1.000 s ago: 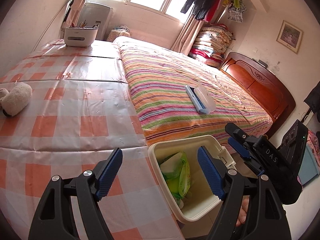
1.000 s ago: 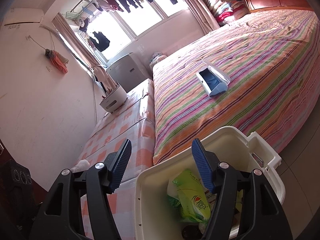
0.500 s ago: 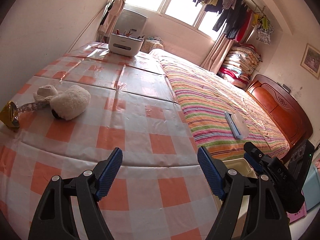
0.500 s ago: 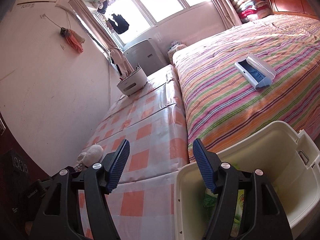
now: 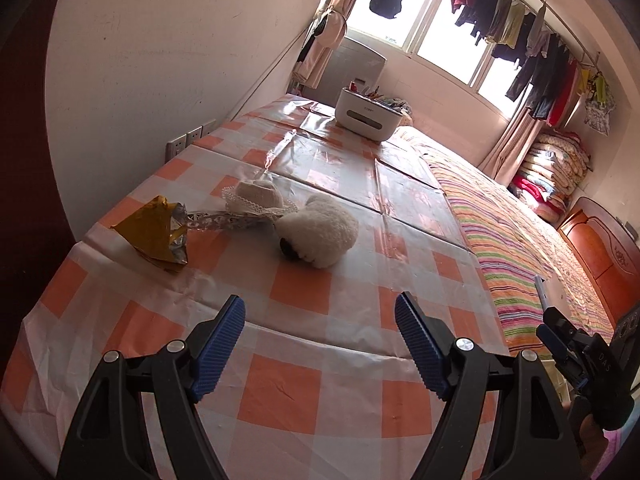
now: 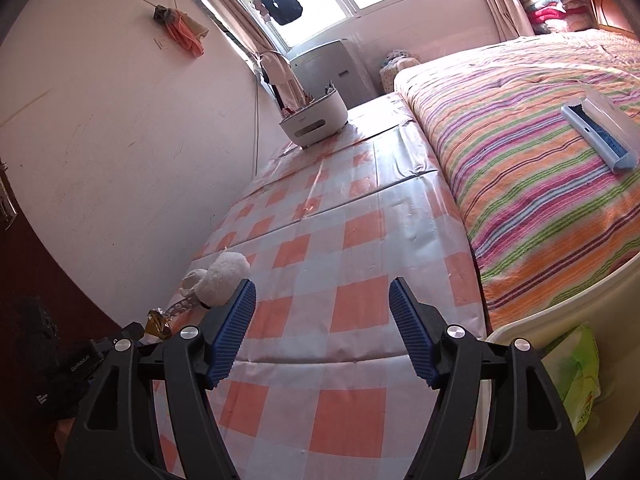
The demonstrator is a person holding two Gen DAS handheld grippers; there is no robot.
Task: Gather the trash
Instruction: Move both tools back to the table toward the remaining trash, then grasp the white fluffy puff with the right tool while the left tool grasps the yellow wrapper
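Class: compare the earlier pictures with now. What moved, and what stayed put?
Both claws swung from the bin toward the table's wrapper end. The right claw has just been opening, empty; the left claw stays open, empty. Wrapper and plush toy lie untouched.

The checked tablecloth (image 5: 320, 208) looked like glossy, creased plastic. At its 10 o'clock sat a crinkly foil wrapper (image 5: 158, 236), shiny; the fuzzy plush toy (image 5: 320, 236) looked woolly, matt.
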